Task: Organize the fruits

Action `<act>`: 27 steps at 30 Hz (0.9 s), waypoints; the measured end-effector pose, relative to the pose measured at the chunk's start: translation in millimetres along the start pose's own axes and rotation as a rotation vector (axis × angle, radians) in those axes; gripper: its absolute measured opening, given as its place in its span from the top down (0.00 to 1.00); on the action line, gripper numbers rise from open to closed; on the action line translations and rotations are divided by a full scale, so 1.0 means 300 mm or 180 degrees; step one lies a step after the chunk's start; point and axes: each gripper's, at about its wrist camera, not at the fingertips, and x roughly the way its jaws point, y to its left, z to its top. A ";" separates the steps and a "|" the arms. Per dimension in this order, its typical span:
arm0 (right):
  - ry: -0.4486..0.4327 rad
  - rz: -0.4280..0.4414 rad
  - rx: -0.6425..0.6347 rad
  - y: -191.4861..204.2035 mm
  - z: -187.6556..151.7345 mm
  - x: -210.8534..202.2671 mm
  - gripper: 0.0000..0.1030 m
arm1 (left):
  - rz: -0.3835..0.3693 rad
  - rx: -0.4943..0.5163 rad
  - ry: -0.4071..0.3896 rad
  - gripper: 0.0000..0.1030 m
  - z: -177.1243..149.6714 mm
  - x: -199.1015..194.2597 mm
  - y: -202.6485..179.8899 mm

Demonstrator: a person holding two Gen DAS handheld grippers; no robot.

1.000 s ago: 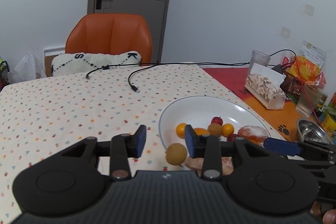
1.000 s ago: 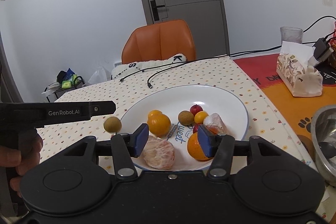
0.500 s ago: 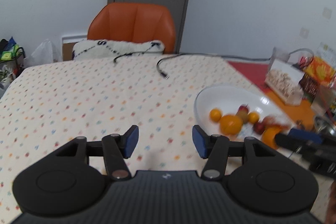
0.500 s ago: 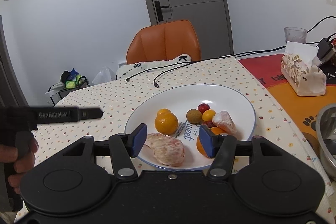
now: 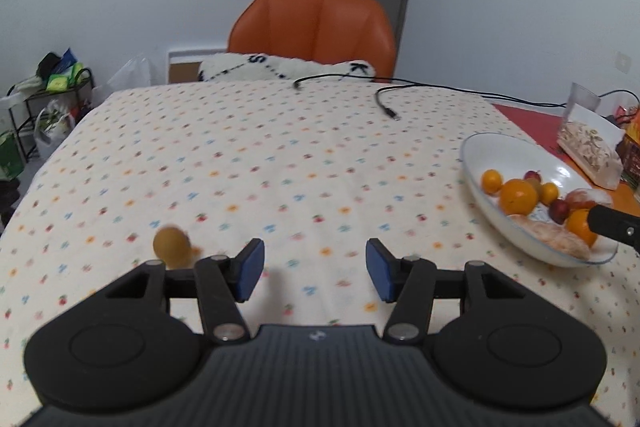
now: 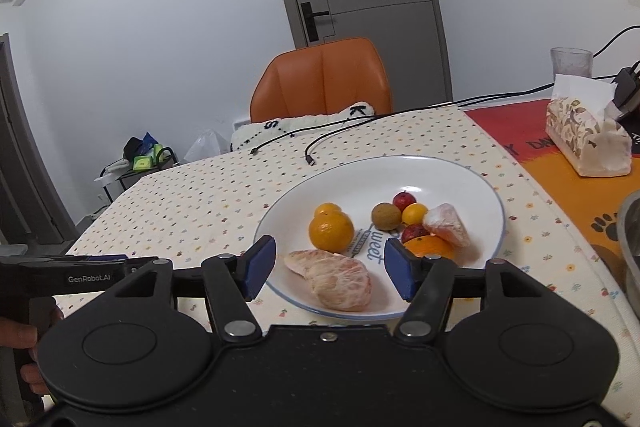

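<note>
Since a second ago the small round brownish-yellow fruit (image 5: 172, 247) has left the left gripper (image 5: 315, 269) and now lies blurred on the flower-dotted cream tablecloth (image 5: 280, 163) at the lower left of the left wrist view, just outside the left finger, apart from the blue pads. That gripper's fingers are spread with only cloth between them. The white blue-rimmed plate (image 5: 480, 195) sits at the right edge of that view, holding oranges, small red fruits and peeled citrus pieces. In the right wrist view the right gripper (image 6: 331, 265) hovers at the plate's near rim, fingers spread and pinching nothing, a peeled pale citrus segment (image 6: 332, 279) between them.
</note>
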 end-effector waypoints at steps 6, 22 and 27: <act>-0.0016 0.0024 -0.0024 0.023 -0.002 0.000 0.41 | -0.0010 -0.0064 -0.0017 0.47 -0.027 -0.025 0.039; -0.0051 0.0018 -0.0057 0.056 0.008 0.025 0.41 | 0.0349 -0.0320 -0.0207 0.51 0.001 -0.072 0.211; -0.0036 -0.0012 -0.0097 0.067 0.009 0.030 0.41 | 0.0468 -0.0315 -0.0222 0.55 0.015 -0.030 0.241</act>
